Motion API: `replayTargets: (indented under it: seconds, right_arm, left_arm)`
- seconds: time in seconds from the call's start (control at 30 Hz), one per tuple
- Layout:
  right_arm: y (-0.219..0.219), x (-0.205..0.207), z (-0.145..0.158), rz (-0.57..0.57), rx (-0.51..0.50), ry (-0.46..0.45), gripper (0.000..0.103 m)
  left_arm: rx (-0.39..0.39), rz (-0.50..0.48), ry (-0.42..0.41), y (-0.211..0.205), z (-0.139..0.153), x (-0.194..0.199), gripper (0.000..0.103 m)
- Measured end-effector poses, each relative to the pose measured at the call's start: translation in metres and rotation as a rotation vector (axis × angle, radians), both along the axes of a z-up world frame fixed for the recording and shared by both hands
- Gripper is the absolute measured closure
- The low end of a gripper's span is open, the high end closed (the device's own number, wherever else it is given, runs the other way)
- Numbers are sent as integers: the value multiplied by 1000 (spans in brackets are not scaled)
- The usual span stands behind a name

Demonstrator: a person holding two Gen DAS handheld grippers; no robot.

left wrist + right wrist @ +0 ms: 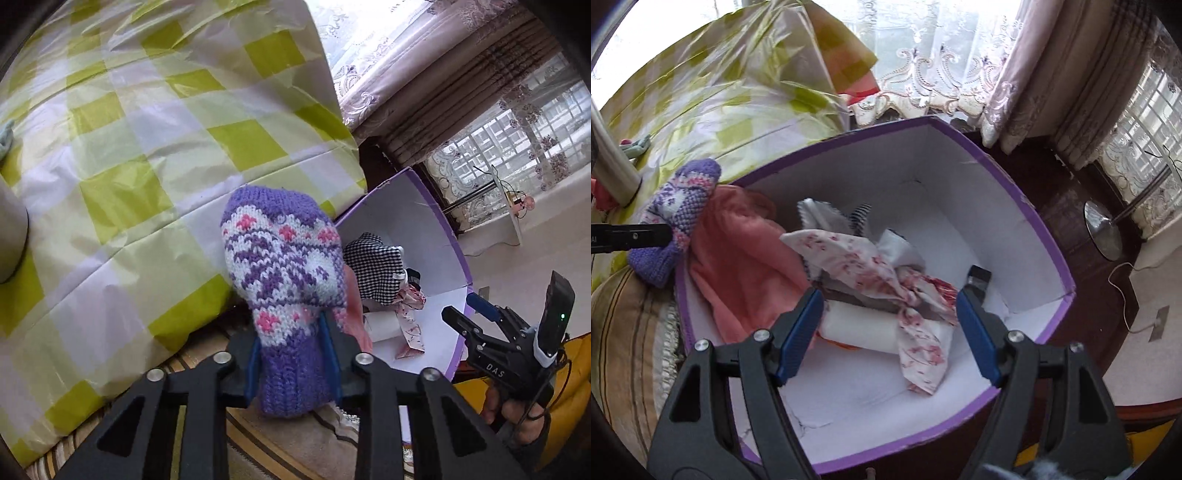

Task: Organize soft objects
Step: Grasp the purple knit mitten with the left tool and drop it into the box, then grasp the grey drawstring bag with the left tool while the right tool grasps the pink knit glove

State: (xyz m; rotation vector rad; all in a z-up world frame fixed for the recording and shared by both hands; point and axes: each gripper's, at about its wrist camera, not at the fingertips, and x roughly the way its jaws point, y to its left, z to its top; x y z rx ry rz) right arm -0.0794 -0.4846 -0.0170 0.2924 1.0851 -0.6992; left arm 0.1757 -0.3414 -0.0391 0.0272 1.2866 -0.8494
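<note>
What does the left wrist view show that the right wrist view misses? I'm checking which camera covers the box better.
Only the left wrist view shows the right gripper from outside, open, in a hand, and a checked black-and-white cloth. Only the right wrist view shows the box floor, a white roll and a lamp base. Both show the left gripper shut on the knitted mitten, the purple box, floral cloth and pink cloth.
</note>
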Motion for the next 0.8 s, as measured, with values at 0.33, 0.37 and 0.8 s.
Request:
replayTargets:
  seconds: [0.33, 0.37, 0.8]
  right_arm:
    - [4, 2, 30, 7, 7, -124, 26]
    - [7, 6, 32, 16, 5, -131, 26]
    - [108, 88, 44, 331, 59, -155, 26]
  left_arm:
    - [-172, -205, -4, -25, 36, -56, 68]
    - [-152, -208, -1, -26, 36, -59, 57]
    - [-171, 335, -162, 172, 60, -51, 52]
